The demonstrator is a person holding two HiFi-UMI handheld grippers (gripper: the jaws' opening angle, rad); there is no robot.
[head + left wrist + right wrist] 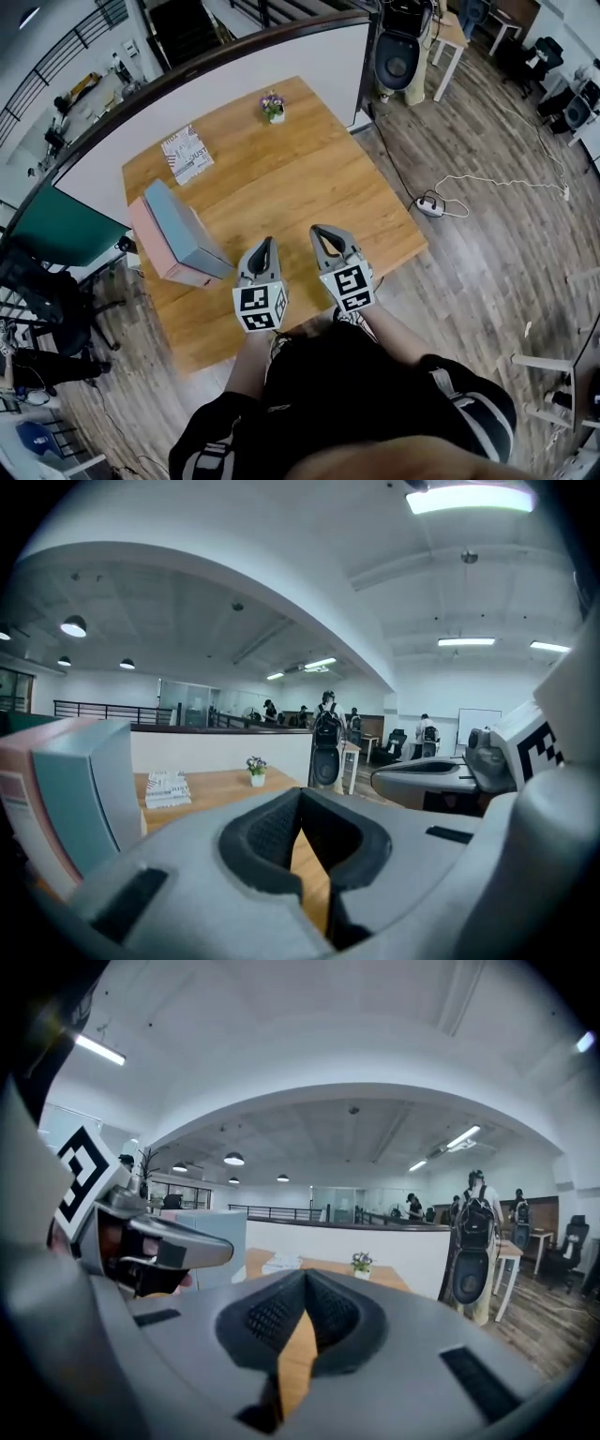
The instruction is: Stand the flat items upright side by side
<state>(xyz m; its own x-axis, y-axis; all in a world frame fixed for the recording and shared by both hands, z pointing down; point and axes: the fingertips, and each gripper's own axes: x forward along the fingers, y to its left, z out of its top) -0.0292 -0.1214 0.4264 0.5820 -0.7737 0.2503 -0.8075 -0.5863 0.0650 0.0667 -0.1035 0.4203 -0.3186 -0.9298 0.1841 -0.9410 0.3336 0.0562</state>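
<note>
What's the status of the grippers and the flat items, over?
Left gripper, right gripper shut, empty. Pink book, blue book upright, side by side. Patterned booklet flat, nothing blocking it.

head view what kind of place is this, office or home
Likely an open-plan office or lab: a square wooden table beside a long white partition wall, black office chairs on the plank floor, and strip ceiling lights.
</note>
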